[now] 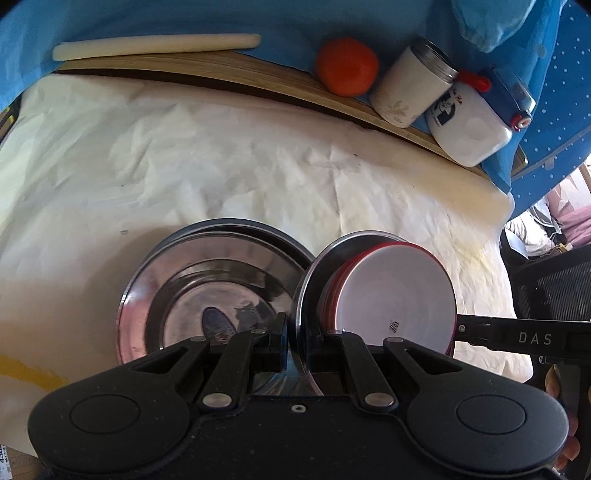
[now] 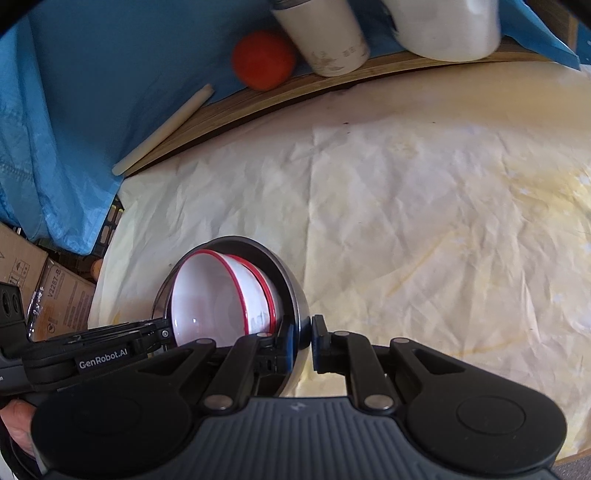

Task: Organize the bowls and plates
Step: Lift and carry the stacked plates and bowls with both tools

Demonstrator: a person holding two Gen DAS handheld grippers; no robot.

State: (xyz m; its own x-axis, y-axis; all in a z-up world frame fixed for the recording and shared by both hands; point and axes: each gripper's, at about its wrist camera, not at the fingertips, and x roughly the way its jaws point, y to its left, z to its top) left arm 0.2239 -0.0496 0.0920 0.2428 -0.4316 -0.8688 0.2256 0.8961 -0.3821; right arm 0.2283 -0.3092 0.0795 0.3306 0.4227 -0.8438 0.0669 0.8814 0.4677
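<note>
Left wrist view, left hand-held gripper (image 1: 297, 345) clamped on steel bowl (image 1: 314, 266) rim, right hand-held gripper (image 2: 306, 345) clamped on opposite rim, red-rimmed white bowls (image 2: 221, 295) nested inside, steel plates (image 1: 207, 280) alongside on counter (image 1: 184, 166).

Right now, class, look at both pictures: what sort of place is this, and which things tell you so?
Probably a makeshift home work table, not a proper kitchen: a crumpled cream sheet covers the top, blue cloth drapes behind, and cardboard boxes stand beside it.
</note>
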